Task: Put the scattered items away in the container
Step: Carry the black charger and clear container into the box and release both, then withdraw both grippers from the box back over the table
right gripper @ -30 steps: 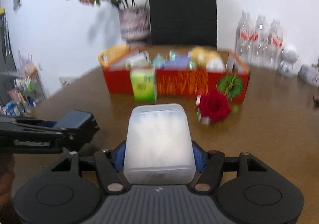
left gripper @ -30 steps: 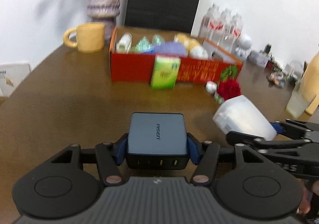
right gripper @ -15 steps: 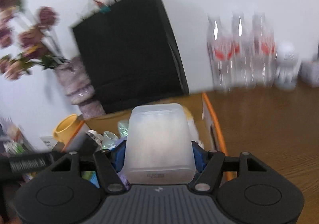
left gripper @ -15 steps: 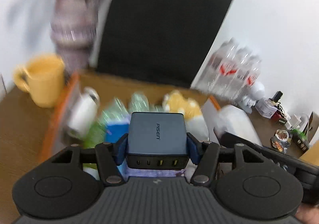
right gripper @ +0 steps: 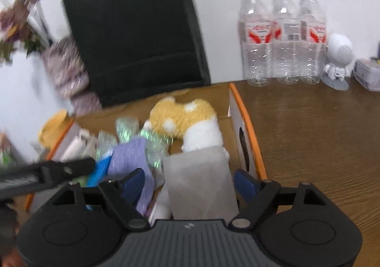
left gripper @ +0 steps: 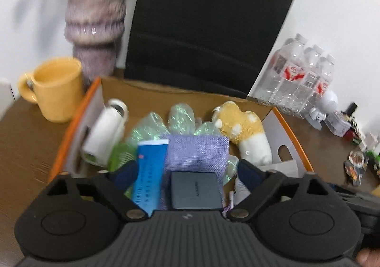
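Observation:
The orange cardboard box (left gripper: 292, 135) holds a white bottle (left gripper: 104, 134), a blue tube (left gripper: 148, 172), a purple pouch (left gripper: 197, 153), green wrapped items and a yellow plush toy (left gripper: 242, 127). My left gripper (left gripper: 188, 172) is open above the box, and the grey charger (left gripper: 196, 193) lies loose on the purple pouch between its fingers. My right gripper (right gripper: 190, 181) is open over the box's right end (right gripper: 247, 124), and the translucent white case (right gripper: 199, 184) stands loose between its fingers beside the plush toy (right gripper: 185, 117).
A yellow mug (left gripper: 57, 89) and a purple vase (left gripper: 95, 20) stand left of the box. A black bag (left gripper: 204, 20) is behind it. Water bottles (right gripper: 282, 36) and a white figurine (right gripper: 338, 58) stand at the right on the wooden table (right gripper: 320, 136).
Both grippers moved from above the table to over the box, then opened. The charger and the white case left the fingers and now rest inside the box.

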`<state>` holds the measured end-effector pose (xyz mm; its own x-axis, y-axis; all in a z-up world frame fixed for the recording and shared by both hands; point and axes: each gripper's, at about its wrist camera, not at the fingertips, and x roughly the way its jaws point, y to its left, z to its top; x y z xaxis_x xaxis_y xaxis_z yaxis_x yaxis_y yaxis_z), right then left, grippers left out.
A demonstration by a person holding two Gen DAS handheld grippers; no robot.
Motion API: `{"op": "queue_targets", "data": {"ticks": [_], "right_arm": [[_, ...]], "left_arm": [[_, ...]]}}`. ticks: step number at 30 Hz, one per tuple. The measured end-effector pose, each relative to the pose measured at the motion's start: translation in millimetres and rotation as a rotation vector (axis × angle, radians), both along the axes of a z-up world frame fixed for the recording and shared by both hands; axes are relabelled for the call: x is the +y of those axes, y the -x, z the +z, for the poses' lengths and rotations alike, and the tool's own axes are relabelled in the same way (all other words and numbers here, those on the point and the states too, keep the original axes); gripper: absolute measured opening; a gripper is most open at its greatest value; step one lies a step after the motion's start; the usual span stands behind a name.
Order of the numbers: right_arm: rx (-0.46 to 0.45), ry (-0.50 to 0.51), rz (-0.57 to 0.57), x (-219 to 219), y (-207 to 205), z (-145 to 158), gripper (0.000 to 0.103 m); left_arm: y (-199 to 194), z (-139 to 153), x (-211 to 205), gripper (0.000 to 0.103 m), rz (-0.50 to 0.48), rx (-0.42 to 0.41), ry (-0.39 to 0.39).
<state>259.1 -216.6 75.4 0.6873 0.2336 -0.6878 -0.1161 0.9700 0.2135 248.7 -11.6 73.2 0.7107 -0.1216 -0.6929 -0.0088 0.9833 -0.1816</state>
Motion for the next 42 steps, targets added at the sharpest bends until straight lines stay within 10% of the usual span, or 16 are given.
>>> {"op": "queue_targets", "data": {"ticks": [7,16,33,42], "right_arm": [[0.083,0.061,0.045,15.0,33.6,22.0,0.096],[0.148,0.068,0.028,21.1,100.0,23.5,0.100],[-0.030,0.040,0.076,42.7,205.3,23.9,0.100],[-0.150,0.004,-0.030,18.1,261.5,-28.6,0.102]], "left_arm": [[44.7,6.7,-0.1,0.103,0.010,0.014,-0.198],[105.5,-8.0,6.2,0.103,-0.048,0.043,-0.154],[193.2,-10.8,4.9,0.103,-0.066,-0.036,-0.178],[256.8,-43.6,16.9,0.103,0.014,-0.112,-0.194]]}}
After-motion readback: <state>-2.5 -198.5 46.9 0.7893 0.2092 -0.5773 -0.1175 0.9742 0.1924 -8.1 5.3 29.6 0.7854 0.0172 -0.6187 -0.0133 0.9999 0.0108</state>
